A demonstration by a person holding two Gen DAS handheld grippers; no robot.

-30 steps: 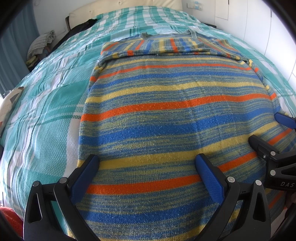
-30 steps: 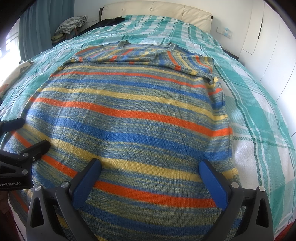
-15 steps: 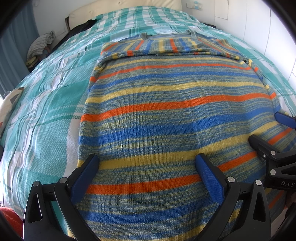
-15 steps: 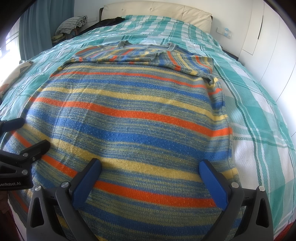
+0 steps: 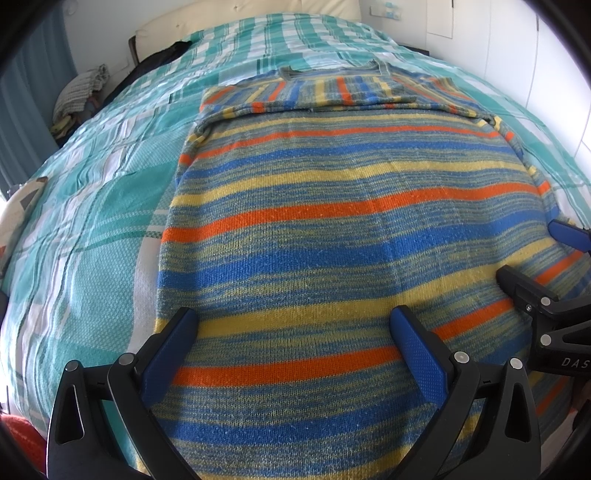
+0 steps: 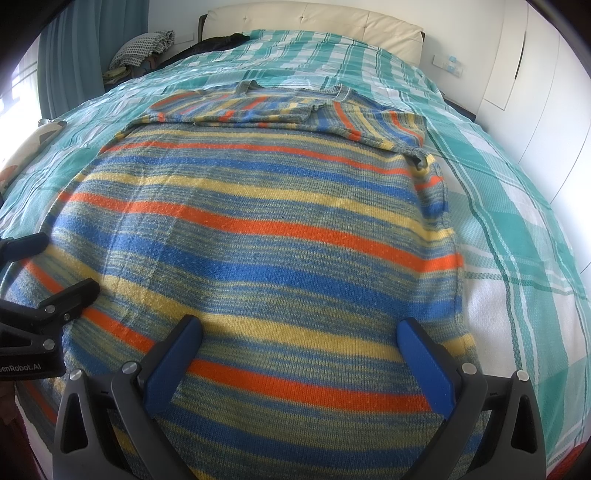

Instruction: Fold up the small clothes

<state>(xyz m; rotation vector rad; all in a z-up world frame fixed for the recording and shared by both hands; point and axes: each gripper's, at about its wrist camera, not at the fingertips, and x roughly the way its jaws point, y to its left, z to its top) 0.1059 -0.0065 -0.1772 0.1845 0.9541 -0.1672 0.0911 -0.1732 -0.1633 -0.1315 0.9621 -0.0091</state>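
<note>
A striped knit sweater (image 5: 347, 229) lay flat on a bed under a teal plaid bedspread (image 5: 92, 221), its hem at the near edge and its neckline (image 5: 332, 70) at the far end. Both sleeves were folded in across the chest, so their stripes ran upright against the orange, blue and yellow bands of the body. The left gripper (image 5: 295, 325) hung over the near left part of the sweater with its blue-padded fingers (image 5: 173, 347) spread wide apart and nothing between them. The right gripper (image 6: 301, 332) sat just beside it over the near right part, its fingers (image 6: 424, 358) equally spread and empty. Whether either gripper's tips touched the knit could not be told. Each gripper showed at the edge of the other's view, the right one (image 5: 546, 302) at the right border and the left one (image 6: 44, 306) at the left. A cream headboard (image 6: 314, 18) stood at the far end of the bed, and a pile of clothes (image 6: 144, 48) sat at the far left beside a blue curtain (image 6: 70, 55).
</note>
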